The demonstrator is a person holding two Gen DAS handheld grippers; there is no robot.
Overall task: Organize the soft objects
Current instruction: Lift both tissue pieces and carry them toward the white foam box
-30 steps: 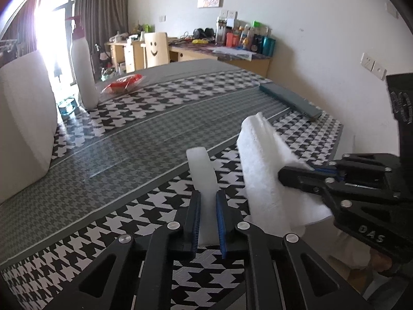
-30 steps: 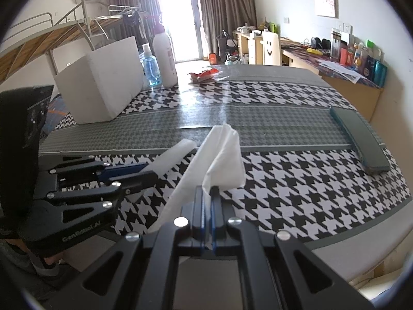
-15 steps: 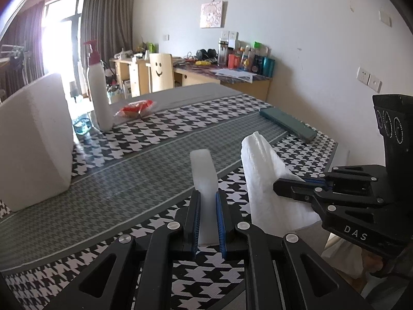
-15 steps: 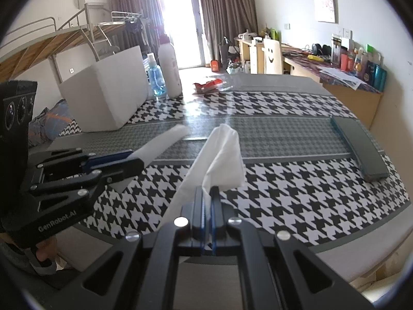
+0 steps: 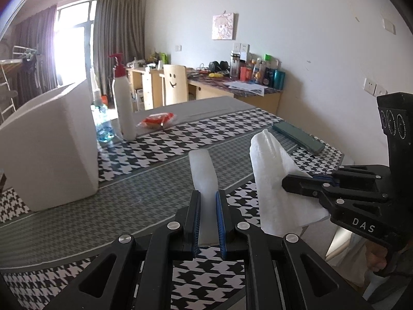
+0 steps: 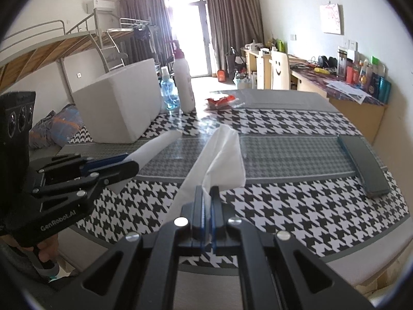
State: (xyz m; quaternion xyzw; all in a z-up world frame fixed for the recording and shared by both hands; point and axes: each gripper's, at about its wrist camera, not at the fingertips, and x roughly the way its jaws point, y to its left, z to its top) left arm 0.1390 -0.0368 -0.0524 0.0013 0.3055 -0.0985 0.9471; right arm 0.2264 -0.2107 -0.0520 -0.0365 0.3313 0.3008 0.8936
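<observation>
The white tissue sheet (image 5: 276, 180) is held above the near edge of the tabletop (image 5: 160, 180), stretched between two tools. One end of the sheet is clamped in the left hand-held gripper (image 5: 207, 217), whose blue-lined jaws are closed on a narrow folded strip that projects forward and upward. The other end is clamped in the right hand-held gripper (image 6: 206, 217), whose jaws are pressed fully together on the thin paper; above them the sheet fans out into a loose crumpled peak. In the right wrist view, the left hand-held gripper is seen at the left side with the rolled end of the sheet protruding from its jaws. In the left wrist view, the right hand-held gripper is seen at the right side, closed on the sheet's edge.

The tabletop is covered with a black-and-white houndstooth cloth under a clear protective layer. A white foam block (image 6: 121, 108) is positioned at the far left. Just beside it, a blue spray bottle (image 6: 169, 94) and a white pump bottle (image 6: 183, 85) are standing upright. A red-and-white packet (image 6: 220, 101) is lying further back. A dark green flat case (image 6: 366, 168) is lying near the right edge, well apart from the sheet.
</observation>
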